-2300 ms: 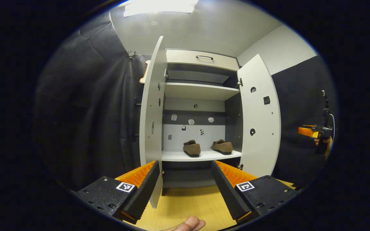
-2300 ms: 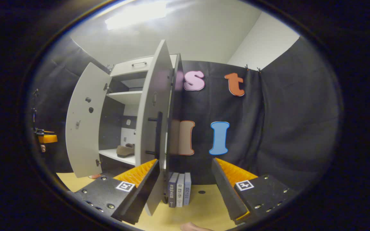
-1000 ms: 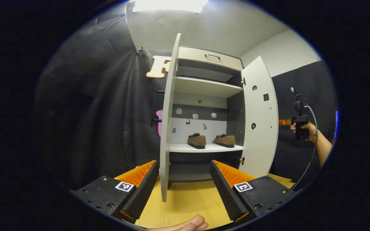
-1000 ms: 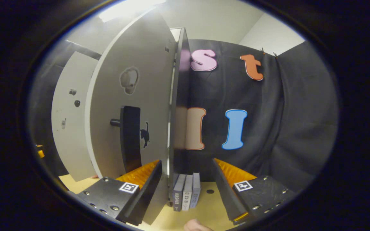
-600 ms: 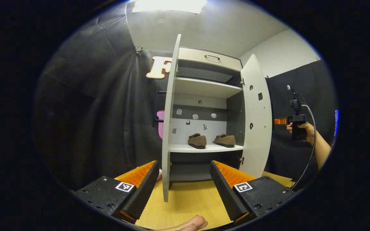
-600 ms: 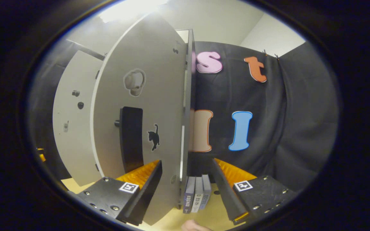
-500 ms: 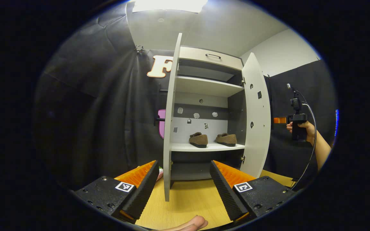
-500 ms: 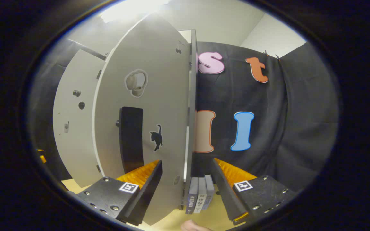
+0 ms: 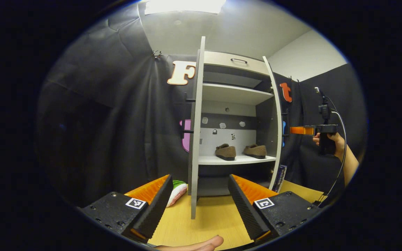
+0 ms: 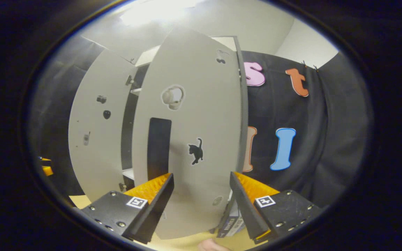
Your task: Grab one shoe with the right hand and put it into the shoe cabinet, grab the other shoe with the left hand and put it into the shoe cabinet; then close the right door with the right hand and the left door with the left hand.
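The shoe cabinet [image 9: 237, 66] stands on a pale wooden worktop [image 9: 208, 223] against the black cloth wall. In the left gripper view, two brown shoes rest side by side on the cabinet's middle shelf [image 9: 237, 159]: the left shoe [image 9: 225, 152] and the right shoe [image 9: 255, 150], near each other but apart. The left claw [image 9: 199, 195] hangs in front of the cabinet with its jaws wide apart and nothing between them. The left door [image 9: 196, 132] stands open, seen almost edge-on, its lower edge rising between the two fingers of that claw without touching either. A pink and green soft thing [image 9: 177, 191] lies on the worktop just left of that door.

Right of the cabinet, a hand [image 9: 330, 141] holds the right claw [image 9: 297, 130] level, close to the outer face of the right door [image 9: 275, 132], which is also seen nearly edge-on. In the right gripper view, the right claw [image 10: 201, 193] is spread wide and holds nothing. The right door [image 10: 201, 125] faces it just beyond the fingertips, bearing a dark vertical handle [image 10: 158, 146] and a small black cat sticker [image 10: 196, 151]. Whether the fingers touch the door cannot be told. Some books [image 10: 234, 223] stand beside the cabinet, behind the right finger
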### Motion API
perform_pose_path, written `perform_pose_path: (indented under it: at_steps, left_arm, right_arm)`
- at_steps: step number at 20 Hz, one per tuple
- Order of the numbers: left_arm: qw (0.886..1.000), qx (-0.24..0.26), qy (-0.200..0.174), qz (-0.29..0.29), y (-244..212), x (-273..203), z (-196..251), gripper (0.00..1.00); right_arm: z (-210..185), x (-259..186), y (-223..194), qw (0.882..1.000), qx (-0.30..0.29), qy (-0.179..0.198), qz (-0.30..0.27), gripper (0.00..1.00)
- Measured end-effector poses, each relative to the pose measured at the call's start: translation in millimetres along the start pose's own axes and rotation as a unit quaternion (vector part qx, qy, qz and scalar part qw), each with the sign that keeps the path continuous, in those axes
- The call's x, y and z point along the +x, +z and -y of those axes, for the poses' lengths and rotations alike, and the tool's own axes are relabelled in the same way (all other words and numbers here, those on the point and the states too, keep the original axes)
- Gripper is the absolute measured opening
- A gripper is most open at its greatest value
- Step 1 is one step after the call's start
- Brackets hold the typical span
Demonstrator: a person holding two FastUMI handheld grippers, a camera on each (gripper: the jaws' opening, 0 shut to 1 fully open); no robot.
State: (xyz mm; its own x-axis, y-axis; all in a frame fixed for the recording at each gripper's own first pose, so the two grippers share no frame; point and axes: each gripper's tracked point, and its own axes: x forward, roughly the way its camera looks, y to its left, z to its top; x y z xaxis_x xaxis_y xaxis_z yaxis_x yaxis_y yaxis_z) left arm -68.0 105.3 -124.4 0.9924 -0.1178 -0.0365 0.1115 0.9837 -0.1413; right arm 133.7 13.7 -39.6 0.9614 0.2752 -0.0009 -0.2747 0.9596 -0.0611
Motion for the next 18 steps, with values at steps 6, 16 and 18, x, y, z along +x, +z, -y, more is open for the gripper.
perform_pose_path:
  at_steps: [6,16,18]
  left_arm:
    - [0.999,0.008,0.032,0.001,11.7,19.2,-45.9,0.97]
    - [0.999,-0.013,0.035,-0.009,32.6,60.5,-119.4,0.95]
    - [0.999,-0.018,0.037,-0.021,34.9,76.1,-139.0,0.94]
  right_arm:
    - [-35.2,-27.6,-1.2,0.999,-0.012,0.033,0.013,0.97]
    - [-91.4,-116.4,6.3,0.999,0.0,0.006,0.039,0.98]
    - [-100.5,-135.8,10.1,0.999,-0.002,0.007,0.047,0.98]
